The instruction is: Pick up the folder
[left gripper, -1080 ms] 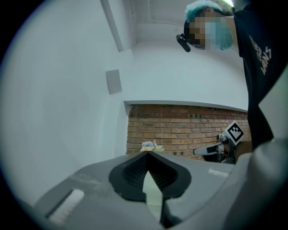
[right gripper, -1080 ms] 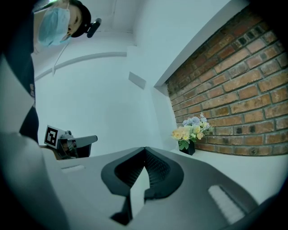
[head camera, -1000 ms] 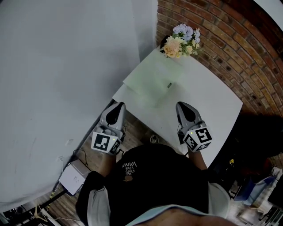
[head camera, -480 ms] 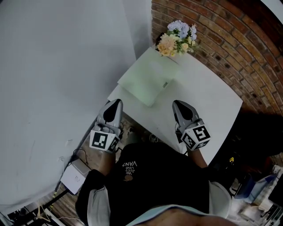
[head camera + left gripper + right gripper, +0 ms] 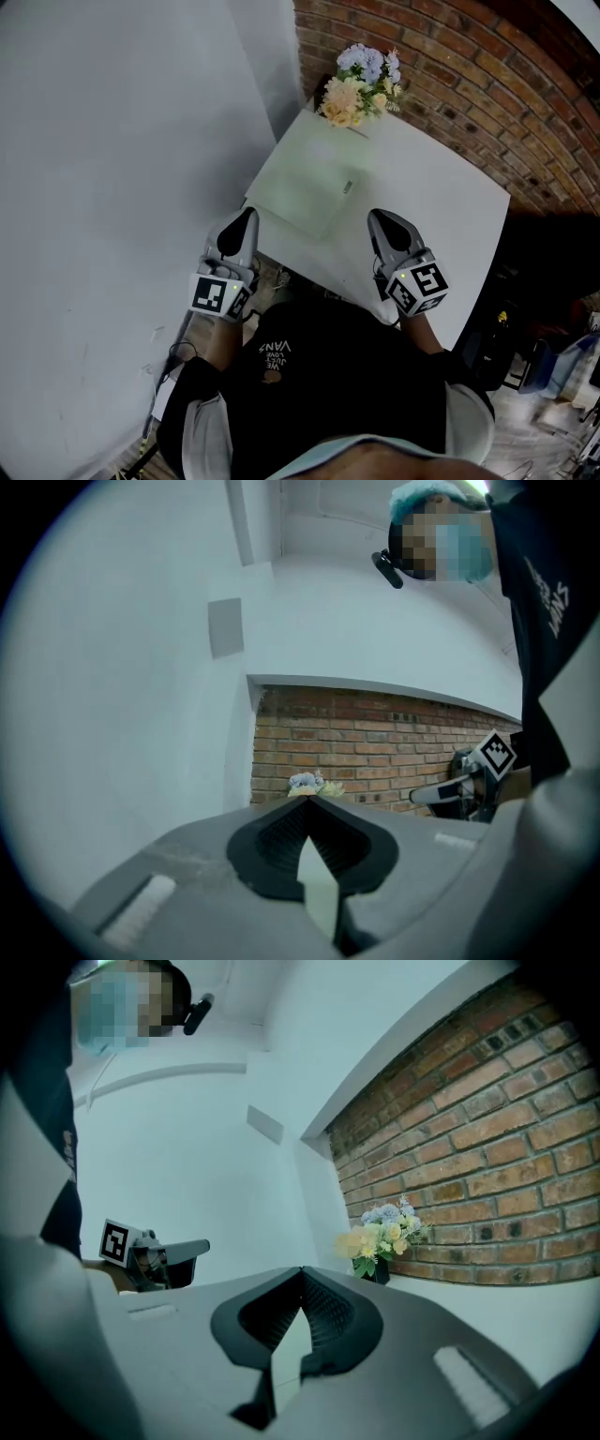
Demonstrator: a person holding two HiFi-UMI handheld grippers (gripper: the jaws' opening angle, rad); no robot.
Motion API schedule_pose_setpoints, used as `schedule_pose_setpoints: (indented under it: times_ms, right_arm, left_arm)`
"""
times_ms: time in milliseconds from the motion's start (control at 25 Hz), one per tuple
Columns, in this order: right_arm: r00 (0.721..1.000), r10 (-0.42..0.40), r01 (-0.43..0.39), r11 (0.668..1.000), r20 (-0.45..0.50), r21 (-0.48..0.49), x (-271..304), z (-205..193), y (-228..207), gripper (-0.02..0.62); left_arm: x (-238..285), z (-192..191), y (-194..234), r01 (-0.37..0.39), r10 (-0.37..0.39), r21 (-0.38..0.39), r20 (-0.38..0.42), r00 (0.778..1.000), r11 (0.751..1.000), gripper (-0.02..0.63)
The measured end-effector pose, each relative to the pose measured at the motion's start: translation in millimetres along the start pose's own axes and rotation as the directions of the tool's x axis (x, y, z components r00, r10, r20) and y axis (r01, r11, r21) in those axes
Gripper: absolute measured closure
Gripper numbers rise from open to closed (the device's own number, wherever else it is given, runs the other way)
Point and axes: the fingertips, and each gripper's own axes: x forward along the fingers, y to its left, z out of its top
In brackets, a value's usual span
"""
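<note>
A pale green folder (image 5: 305, 183) lies flat on the left part of the white table (image 5: 441, 197), its near corner at the table's front edge. My left gripper (image 5: 246, 217) hovers shut just off the table's near-left edge, a short way from the folder's near corner. My right gripper (image 5: 379, 221) is shut too, over the table's front part to the right of the folder. Neither touches the folder. In the left gripper view the shut left gripper (image 5: 314, 803) points toward the brick wall, and in the right gripper view the right gripper (image 5: 302, 1274) does the same; the folder is hidden in both.
A bunch of flowers (image 5: 361, 84) stands at the table's far corner against the brick wall (image 5: 469, 75); flowers (image 5: 380, 1237) also show in the right gripper view. A white wall (image 5: 112, 187) runs along the left. Clutter lies on the floor at the right (image 5: 562, 366).
Both grippers have moved forward toward the table and folder, the left one more. The head view has shifted, so the table now sits further left in the picture. Jaws stayed shut.
</note>
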Motion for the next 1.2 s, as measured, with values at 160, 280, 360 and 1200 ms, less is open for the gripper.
schedule_pose_setpoints:
  times_ms: [160, 280, 360, 1200]
  right_arm:
    - [0.998, -0.06, 0.06, 0.998, 0.036, 0.021, 11.7, 5.3, 2.2, 0.597]
    - [0.993, -0.106, 0.104, 0.994, 0.054, 0.037, 17.7, 7.5, 2.6, 0.597]
    - [0.989, -0.138, 0.135, 0.99, 0.057, 0.046, 20.4, 7.3, 2.5, 0.597]
    - [0.9, -0.434, 0.426, 0.896, 0.046, 0.121, 44.3, -23.9, -10.8, 0.597]
  left_arm:
    - [15.0, 3.0, 16.1, 0.061, -0.061, 0.007, -0.017, 0.998, 0.998, 0.606]
    - [28.3, 6.7, 25.2, 0.111, -0.111, 0.005, -0.02, 0.994, 0.994, 0.606]
    - [36.4, 9.3, 30.1, 0.155, -0.155, 0.01, -0.005, 0.988, 0.988, 0.606]
    - [98.2, -27.1, 68.7, 0.399, -0.399, -0.018, -0.091, 0.912, 0.917, 0.606]
